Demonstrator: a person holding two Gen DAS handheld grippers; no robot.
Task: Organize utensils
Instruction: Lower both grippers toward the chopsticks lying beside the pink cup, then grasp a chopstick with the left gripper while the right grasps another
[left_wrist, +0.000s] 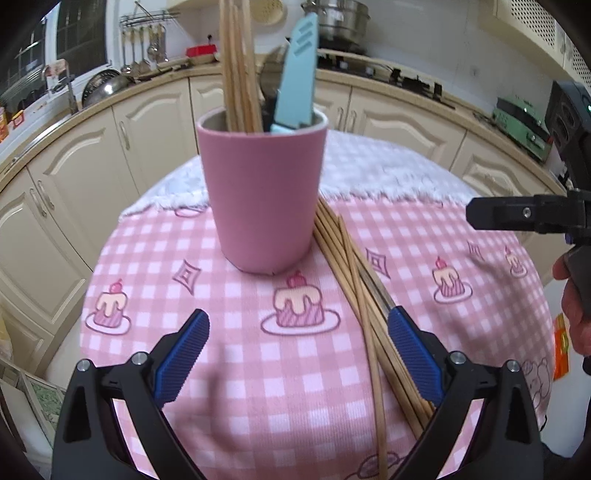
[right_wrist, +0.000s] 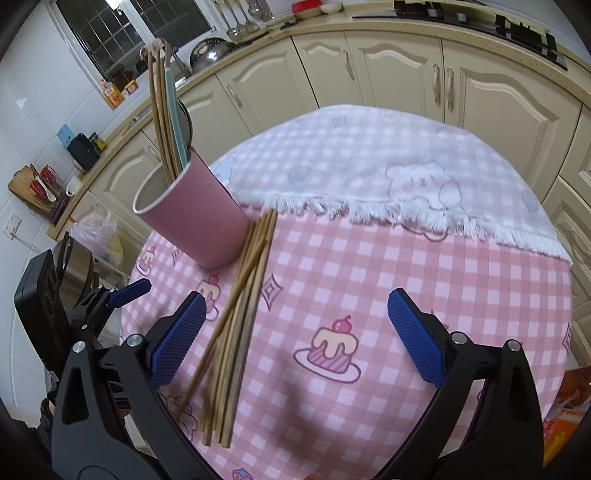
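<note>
I am inspecting progress on the utensil job, and I am judging it partly done. The pink cup (left_wrist: 263, 192) is standing upright on the checked cloth (left_wrist: 229, 387) and is already holding several chopsticks (left_wrist: 238, 66), a blue-handled utensil (left_wrist: 297, 74) and what seems to be a metal utensil behind it, too hidden to identify. A loose bundle of chopsticks (right_wrist: 236, 325) is still lying on the cloth, its far ends touching or just beside the cup's base, its near ends fanning out toward me. In the left wrist view something metallic is showing within the bundle; I cannot tell what it is.

I am holding the left gripper (left_wrist: 298, 354) above the cloth in front of the cup, fingers spread wide and carrying nothing; its right finger is overlapping the bundle in view. The right gripper (right_wrist: 295, 332) is likewise released and empty, hovering with the bundle close to its left finger (right_wrist: 177, 343).

Remaining, in my judgement: lifting the loose chopsticks and standing them in the cup. Risk: thin sticks slipping or scattering when pinched.
</note>
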